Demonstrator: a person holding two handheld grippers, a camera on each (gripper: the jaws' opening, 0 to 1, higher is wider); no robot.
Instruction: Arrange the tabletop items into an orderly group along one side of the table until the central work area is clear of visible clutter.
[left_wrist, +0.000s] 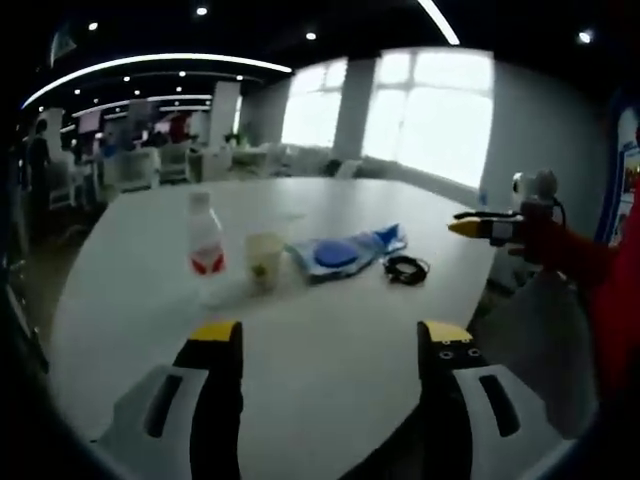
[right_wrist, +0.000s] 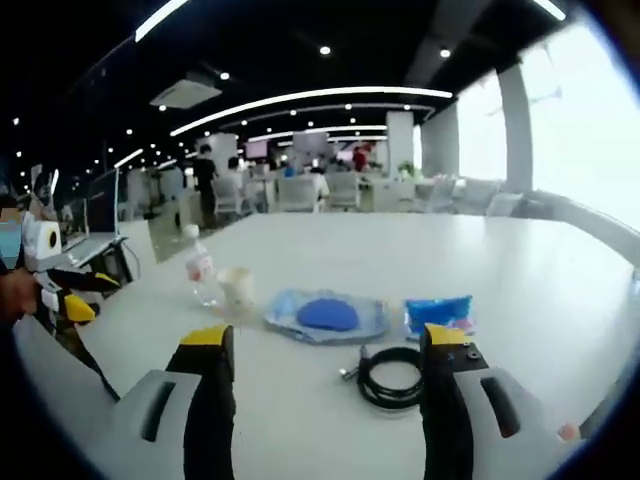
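On the white table (left_wrist: 330, 370) stand a clear water bottle (left_wrist: 206, 245) with a red label and a pale paper cup (left_wrist: 265, 261) right of it. A clear bag holding something blue (left_wrist: 345, 252) lies beside the cup, and a coiled black cable (left_wrist: 406, 268) lies further right. My left gripper (left_wrist: 330, 335) is open above the near table edge, short of these items. In the right gripper view I see the bottle (right_wrist: 199, 267), the cup (right_wrist: 238, 288), the blue-filled bag (right_wrist: 326, 316), a blue packet (right_wrist: 439, 311) and the cable (right_wrist: 391, 376). My right gripper (right_wrist: 330, 340) is open just before the cable.
The right gripper (left_wrist: 490, 226) reaches in over the table's right edge, held by a red sleeve (left_wrist: 590, 270). The left gripper (right_wrist: 60, 295) shows at the far left of the right gripper view. Chairs, desks and people fill the office behind; bright windows (left_wrist: 430, 120) line one wall.
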